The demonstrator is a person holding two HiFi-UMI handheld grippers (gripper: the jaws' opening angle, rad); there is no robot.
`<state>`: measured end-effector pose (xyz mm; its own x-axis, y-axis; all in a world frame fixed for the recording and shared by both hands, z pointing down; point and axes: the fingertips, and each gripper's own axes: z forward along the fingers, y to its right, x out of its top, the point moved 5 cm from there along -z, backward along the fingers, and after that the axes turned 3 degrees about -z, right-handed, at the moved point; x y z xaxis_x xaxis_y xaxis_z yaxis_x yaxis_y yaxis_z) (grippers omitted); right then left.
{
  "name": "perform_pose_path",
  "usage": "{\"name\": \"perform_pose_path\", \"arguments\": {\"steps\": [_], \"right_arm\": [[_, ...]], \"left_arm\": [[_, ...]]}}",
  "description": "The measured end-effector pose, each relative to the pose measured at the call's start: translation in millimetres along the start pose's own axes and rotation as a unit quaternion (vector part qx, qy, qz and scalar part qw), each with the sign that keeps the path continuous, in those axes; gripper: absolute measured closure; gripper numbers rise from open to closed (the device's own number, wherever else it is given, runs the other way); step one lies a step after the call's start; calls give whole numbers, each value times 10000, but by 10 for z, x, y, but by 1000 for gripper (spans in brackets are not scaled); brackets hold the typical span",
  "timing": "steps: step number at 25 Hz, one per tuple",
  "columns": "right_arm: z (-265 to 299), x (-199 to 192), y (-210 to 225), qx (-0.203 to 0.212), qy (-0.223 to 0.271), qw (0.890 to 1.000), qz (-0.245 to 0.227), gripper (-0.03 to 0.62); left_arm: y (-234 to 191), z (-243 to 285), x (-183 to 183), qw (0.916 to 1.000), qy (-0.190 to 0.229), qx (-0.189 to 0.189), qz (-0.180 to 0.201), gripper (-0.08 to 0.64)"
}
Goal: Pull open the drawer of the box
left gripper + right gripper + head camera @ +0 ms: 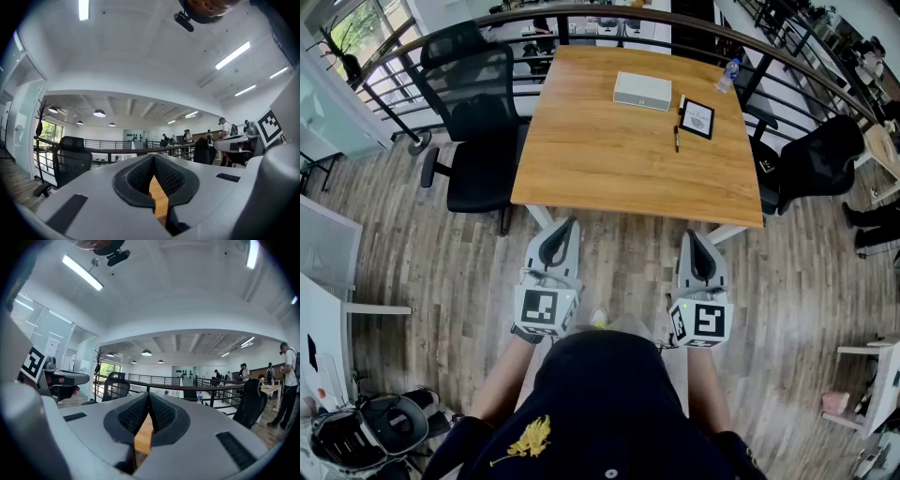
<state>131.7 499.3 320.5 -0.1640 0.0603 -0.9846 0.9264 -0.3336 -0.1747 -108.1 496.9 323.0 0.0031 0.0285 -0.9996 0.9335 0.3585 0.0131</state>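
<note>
The white flat box (642, 90) lies at the far side of the wooden table (619, 178); I cannot make out its drawer from here. Both grippers are held level near the person's body, short of the table's near edge and far from the box. My left gripper (565, 223) (153, 157) is shut, its pads meeting at the tip with nothing between them. My right gripper (691, 234) (148, 394) is shut too and holds nothing. A strip of the table (159, 197) (143, 437) shows below the pads in both gripper views; the box appears in neither.
A black framed card (697, 118), a pen (677, 139) and a water bottle (727, 75) lie to the right of the box. Black office chairs stand to the left (473, 112) and right (820, 159) of the table. A curved railing (787, 56) runs behind it.
</note>
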Motion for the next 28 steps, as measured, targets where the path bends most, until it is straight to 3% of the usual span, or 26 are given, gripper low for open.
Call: {"name": "perform_pose_path", "arguments": {"steps": [5, 11, 20, 23, 25, 28], "right_arm": [[101, 21, -19, 8, 103, 9999, 65, 595], [104, 50, -44, 34, 282, 9996, 95, 595], [201, 125, -10, -37, 355, 9993, -56, 594], [231, 128, -28, -5, 378, 9993, -26, 510], [246, 126, -44, 4, 372, 9993, -1, 488], [262, 131, -64, 61, 371, 9993, 56, 368]], "left_arm": [[-62, 59, -11, 10000, 10, 66, 73, 544], [113, 109, 3, 9991, 172, -325, 221, 544], [185, 170, 81, 9980, 303, -495, 238, 545], [157, 162, 60, 9980, 309, -522, 154, 544], [164, 134, 55, 9970, 331, -693, 103, 543], [191, 100, 55, 9945, 327, -988, 86, 543]]}}
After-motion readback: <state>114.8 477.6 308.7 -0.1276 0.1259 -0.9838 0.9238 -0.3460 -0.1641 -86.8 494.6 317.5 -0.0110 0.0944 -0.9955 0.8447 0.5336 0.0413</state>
